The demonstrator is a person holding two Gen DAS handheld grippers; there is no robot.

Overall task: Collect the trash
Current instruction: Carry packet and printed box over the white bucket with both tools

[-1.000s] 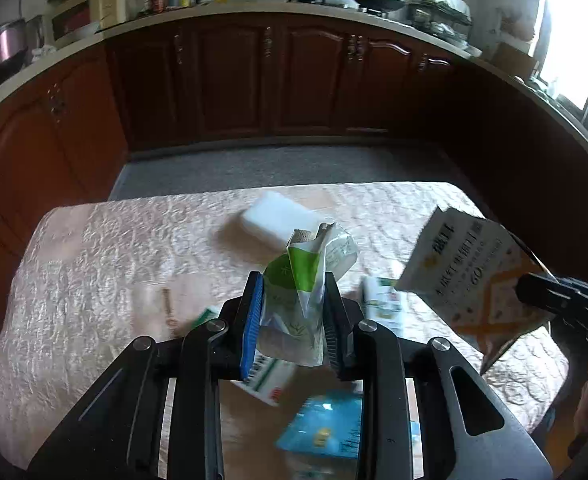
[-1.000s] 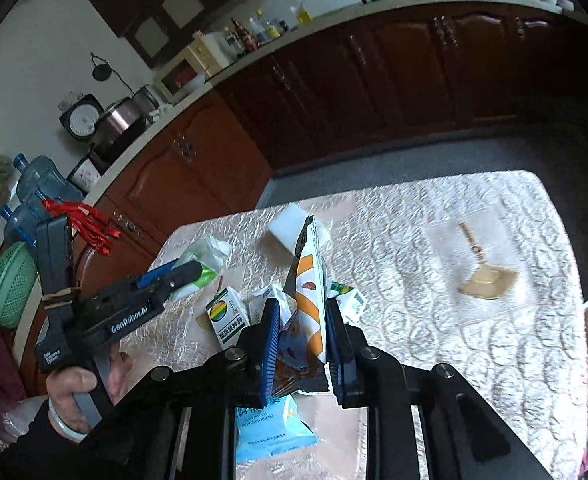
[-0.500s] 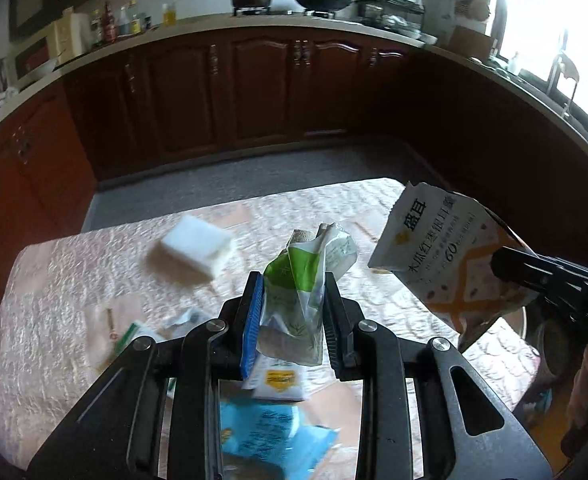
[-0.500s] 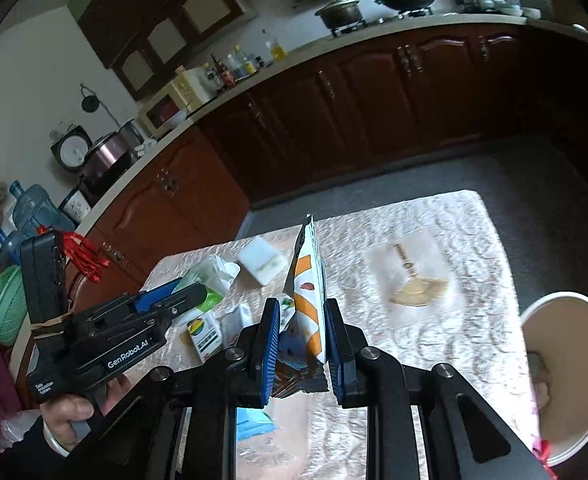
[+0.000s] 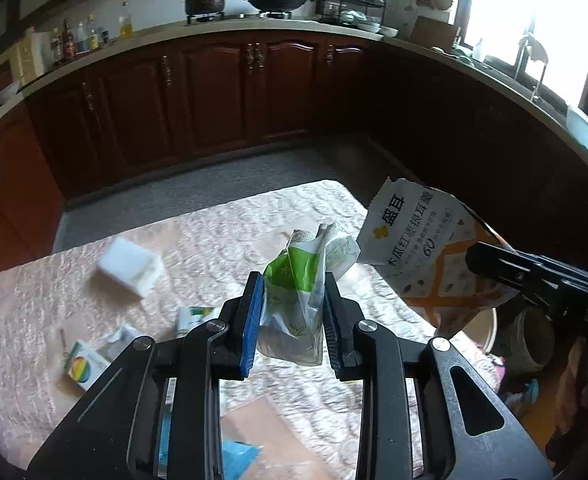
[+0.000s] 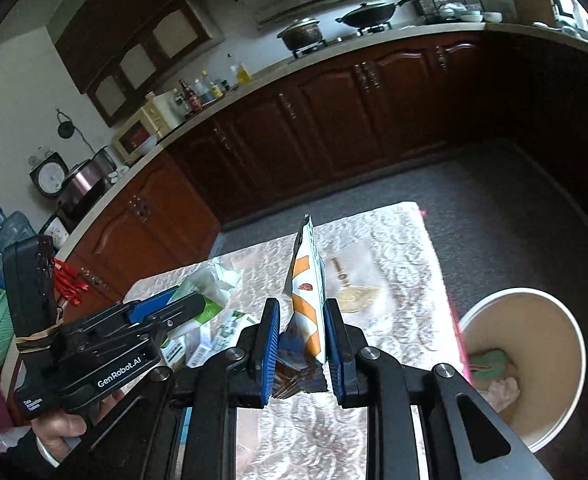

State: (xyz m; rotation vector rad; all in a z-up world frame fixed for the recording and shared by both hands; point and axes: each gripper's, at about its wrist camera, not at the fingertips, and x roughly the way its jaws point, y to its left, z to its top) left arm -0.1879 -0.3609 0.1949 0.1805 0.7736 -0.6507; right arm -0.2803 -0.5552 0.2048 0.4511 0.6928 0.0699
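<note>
My left gripper (image 5: 292, 316) is shut on a crumpled green-and-white wrapper (image 5: 301, 280), held above the table; it also shows in the right wrist view (image 6: 210, 284). My right gripper (image 6: 301, 344) is shut on an orange-and-white snack bag (image 6: 307, 292), which also shows in the left wrist view (image 5: 421, 248). A beige round bin (image 6: 533, 364) with some trash inside stands on the floor off the table's right edge, below and right of the right gripper. Small cartons (image 5: 84, 364) and a blue wrapper (image 5: 238, 456) lie on the table.
The table has a cream patterned cloth (image 5: 222, 248). A white folded tissue block (image 5: 132, 266) lies at its far left. A fan-shaped print (image 6: 353, 292) shows on the cloth. Dark wooden cabinets (image 5: 214, 92) ring the room beyond a grey floor.
Both grippers have swung right with their trash still held. The bin has come into the right wrist view and the table's right edge is now near.
</note>
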